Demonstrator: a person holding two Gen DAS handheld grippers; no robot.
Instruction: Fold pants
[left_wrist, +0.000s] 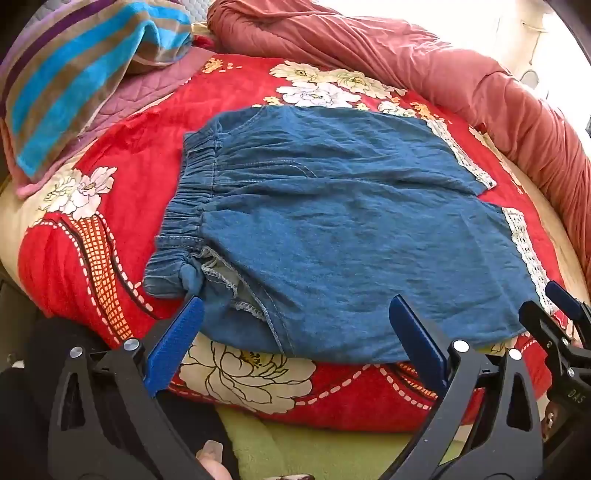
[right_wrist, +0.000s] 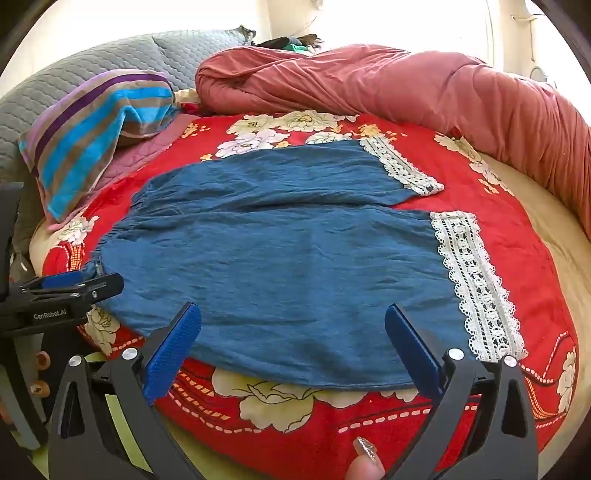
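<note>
Pants: the blue pants lie spread flat on the red flowered blanket on the bed, elastic waistband to the left, lace-trimmed hems to the right, unfolded.
Left gripper: jaws spread wide at the near edge, close by the waistband corner, holding nothing.
Right gripper: jaws spread, empty, over the near leg.
Doing it well: probably pinch the near waist corner and near hem together, lift evenly, and lay the near leg squarely over the far one.
Hard to tell: whether either fingertip touches cloth; the pants' underside is hidden; the window side is washed out by glare.
</note>
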